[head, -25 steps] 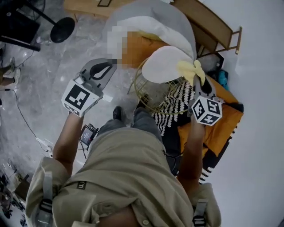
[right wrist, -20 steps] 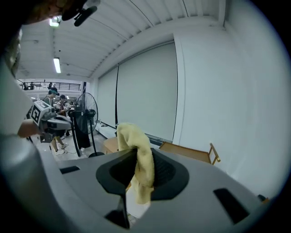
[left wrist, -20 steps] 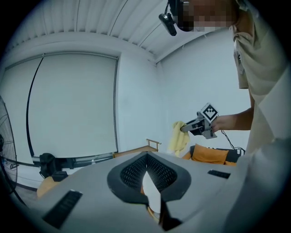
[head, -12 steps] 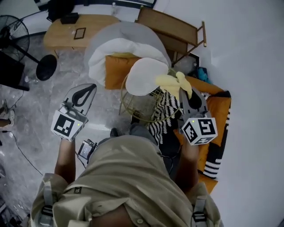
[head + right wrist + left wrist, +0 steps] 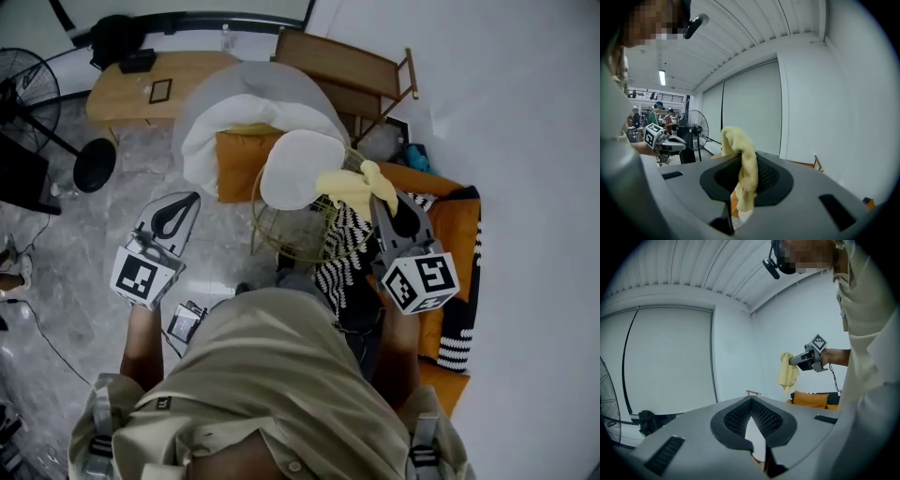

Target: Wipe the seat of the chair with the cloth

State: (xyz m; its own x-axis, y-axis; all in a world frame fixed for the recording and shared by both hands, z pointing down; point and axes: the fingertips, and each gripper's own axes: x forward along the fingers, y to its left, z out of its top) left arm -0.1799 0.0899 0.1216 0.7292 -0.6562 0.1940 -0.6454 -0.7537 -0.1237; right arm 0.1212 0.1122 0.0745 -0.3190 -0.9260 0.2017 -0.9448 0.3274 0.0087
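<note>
A gold wire chair point(image 5: 279, 236) stands ahead of me, with a white round pad point(image 5: 298, 169) lying in it. The yellow cloth point(image 5: 349, 182) hangs from my right gripper point(image 5: 379, 199), which is shut on it just right of the pad, above the chair's rim. In the right gripper view the cloth point(image 5: 743, 171) drapes over the closed tips. My left gripper point(image 5: 190, 200) is shut and holds nothing. It hovers over the floor, left of the chair and apart from it. The left gripper view looks at a wall and shows the right gripper point(image 5: 793, 362) with the cloth point(image 5: 787, 373).
Behind the chair is a grey and white beanbag point(image 5: 246, 98) with an orange cushion point(image 5: 239, 159). To the right are orange cushions point(image 5: 459, 225) and black-and-white striped fabric point(image 5: 345, 248). A wooden table point(image 5: 141, 89) and bench point(image 5: 342, 61) stand at the back. A fan base point(image 5: 94, 165) sits at the left.
The head view has drawn back and shows more of the room. My left gripper has sunk lower and leftward in it. The right gripper keeps the cloth by the chair's rim.
</note>
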